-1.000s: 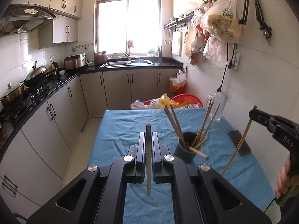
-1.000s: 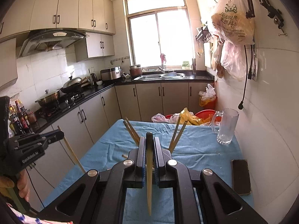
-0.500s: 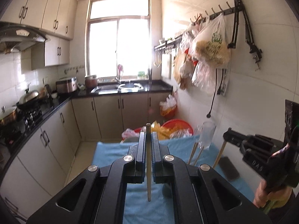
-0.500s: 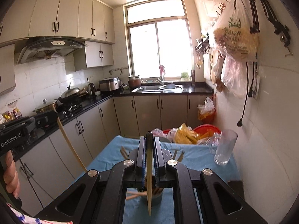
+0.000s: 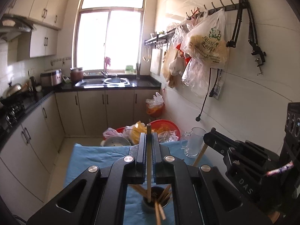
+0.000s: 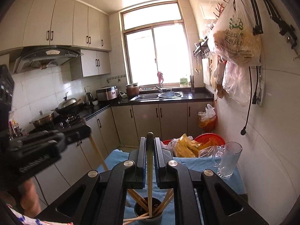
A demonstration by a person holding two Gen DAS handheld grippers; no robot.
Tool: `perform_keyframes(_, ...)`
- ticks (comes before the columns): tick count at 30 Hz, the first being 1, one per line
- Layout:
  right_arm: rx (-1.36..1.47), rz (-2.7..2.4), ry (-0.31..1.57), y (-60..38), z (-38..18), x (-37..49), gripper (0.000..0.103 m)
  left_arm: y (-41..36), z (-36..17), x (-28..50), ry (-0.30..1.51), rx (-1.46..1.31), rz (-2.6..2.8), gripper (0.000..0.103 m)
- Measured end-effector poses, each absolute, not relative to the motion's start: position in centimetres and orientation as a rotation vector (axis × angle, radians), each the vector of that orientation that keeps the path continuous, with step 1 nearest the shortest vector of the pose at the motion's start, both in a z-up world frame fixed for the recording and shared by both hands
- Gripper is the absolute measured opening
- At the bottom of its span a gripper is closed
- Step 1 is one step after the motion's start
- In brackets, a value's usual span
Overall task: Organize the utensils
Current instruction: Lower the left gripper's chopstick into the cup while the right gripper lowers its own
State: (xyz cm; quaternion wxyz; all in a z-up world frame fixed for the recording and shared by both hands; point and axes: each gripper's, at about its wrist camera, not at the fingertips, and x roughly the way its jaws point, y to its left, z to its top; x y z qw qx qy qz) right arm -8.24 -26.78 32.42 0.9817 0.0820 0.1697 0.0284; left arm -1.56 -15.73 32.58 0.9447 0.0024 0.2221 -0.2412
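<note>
Two grippers: left gripper point(image 5: 148, 146), right gripper point(image 6: 150, 150). Two clamped chopsticks, one between each pair of jaws. One chopstick holder point(image 6: 148, 212) below, one glass mug point(image 6: 228, 159).

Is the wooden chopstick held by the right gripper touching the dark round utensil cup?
Cannot tell. In the right wrist view the chopstick reaches down into the cup, but other chopsticks hide its tip.

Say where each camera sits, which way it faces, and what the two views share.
Left wrist: on the left gripper, facing the window; right gripper at the right edge.
Right wrist: on the right gripper, facing the window; left gripper and a hand at left.
Shared: each gripper clamps a chopstick above the holder; glass mug.
</note>
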Motion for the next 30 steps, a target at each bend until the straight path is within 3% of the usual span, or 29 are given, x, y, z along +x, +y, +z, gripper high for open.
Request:
perform_keyframes(14, 0.227, 0.06, 0.394, -28.4, 28.0, -5.0, 0.008, -17.4, 26.4, 4.0, 0.579, -0.039, -0.505, 0.005)
perform_keyframes(30, 0.239, 0.064, 0.489, -28.3, 23.6, -3.8, 0.009, -18.6, 23.1, 2.0, 0.536, 0.112, -0.498, 0.005)
